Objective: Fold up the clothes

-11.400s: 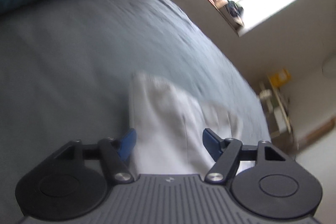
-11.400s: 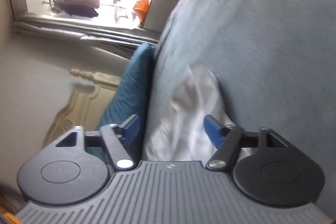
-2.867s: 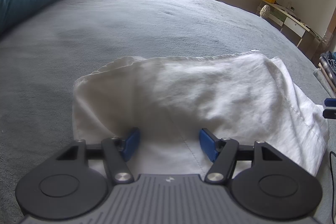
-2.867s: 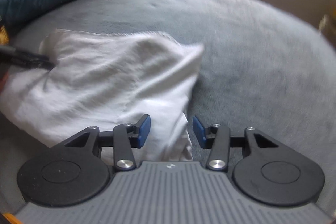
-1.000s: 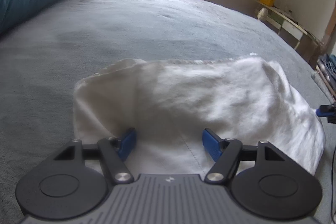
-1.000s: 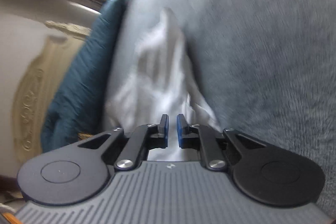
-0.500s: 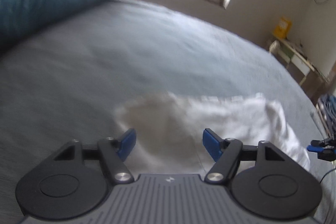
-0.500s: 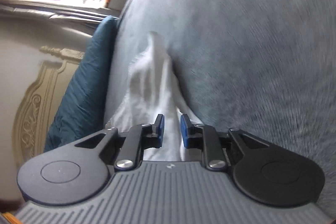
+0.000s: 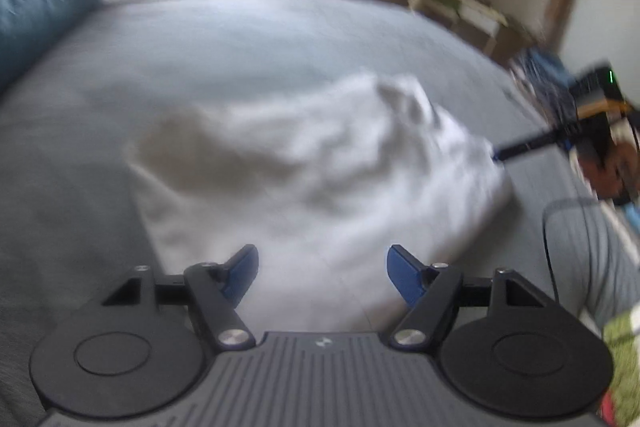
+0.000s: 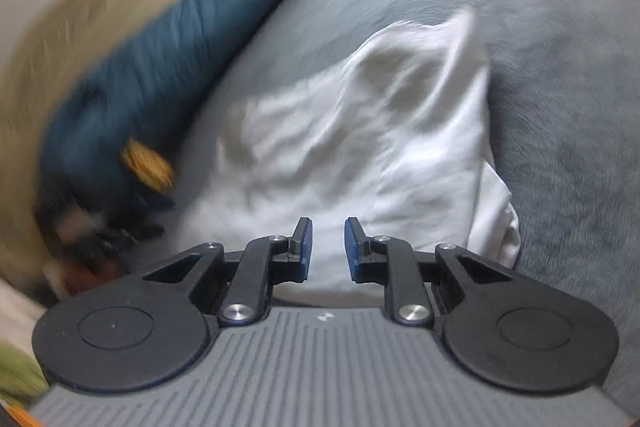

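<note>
In your left wrist view, the white cloth (image 9: 320, 179) lies bunched on the grey bed (image 9: 240, 39). It looks doubled over, with a raised hump at the far side and a dark shadow under its left part. Your left gripper (image 9: 322, 269) hangs just over the near edge of the cloth, with its blue fingers (image 9: 240, 269) wide apart and nothing between them. At the right side you can see your right gripper (image 9: 500, 153) reaching to the cloth's right edge; the picture is too blurry to tell whether it touches. A blue pillow (image 9: 36, 23) sits at the far left.

In your right wrist view, the same cloth (image 10: 360, 131) lies on the bed (image 10: 560, 67), right in front of your right gripper (image 10: 328, 251). Its fingers (image 10: 302, 247) stand a little apart, with a gap between them and no cloth in it. One corner of the cloth sticks up at the far end. Thicker layers show at the right edge (image 10: 500, 215). The pillow (image 10: 160, 59) lies to the left.

The cloth looks soft, light and floppy. It will not break, but I think it will sag and wrinkle if you lift it from the middle. Take it by a corner or along an edge, one gripper on each side, and pinch all the layers together so none slip out. It could be partly folded or just lumpy, so look before you tug.
</note>
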Available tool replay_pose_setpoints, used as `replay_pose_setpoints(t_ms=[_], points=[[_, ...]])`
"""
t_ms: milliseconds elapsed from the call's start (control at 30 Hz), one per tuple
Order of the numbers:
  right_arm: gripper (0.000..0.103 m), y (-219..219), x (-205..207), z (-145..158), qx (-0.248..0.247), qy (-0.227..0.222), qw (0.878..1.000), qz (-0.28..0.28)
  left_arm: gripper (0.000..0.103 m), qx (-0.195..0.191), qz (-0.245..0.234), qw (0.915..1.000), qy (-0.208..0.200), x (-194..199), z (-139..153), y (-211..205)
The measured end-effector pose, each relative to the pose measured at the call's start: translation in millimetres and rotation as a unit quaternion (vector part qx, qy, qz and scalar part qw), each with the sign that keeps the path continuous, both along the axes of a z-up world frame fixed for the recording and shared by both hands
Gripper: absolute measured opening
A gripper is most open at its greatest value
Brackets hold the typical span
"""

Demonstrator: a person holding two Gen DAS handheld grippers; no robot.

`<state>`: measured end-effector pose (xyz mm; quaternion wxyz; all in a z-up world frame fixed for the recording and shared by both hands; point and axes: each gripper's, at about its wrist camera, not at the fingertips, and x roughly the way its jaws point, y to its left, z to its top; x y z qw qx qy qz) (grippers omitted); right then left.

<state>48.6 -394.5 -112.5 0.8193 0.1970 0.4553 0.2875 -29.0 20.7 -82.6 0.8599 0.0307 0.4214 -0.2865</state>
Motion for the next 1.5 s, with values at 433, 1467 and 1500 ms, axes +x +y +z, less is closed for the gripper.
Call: replay_pose_setpoints(t_ms=[433,1467,1500], points=[[0.017,22.8,-27.8,-7.6,-0.212,-0.052,0.974,0.054,0.071,-0.018,0.071,0.9955,0.06,2.7,-37.8,36.7],[0.072,368.1,-86.2,-37.6,-0.334,-0.324,0.792,0.395,0.076,-0.22,0.284,0.9232,0.136,84.5,-55.1,138.0],[0.071,372.7,-84.9,-41.0,-0.342,-0.323,0.789,0.394,0.076,-0.219,0.28,0.925,0.134,86.0,-56.7,137.4]])
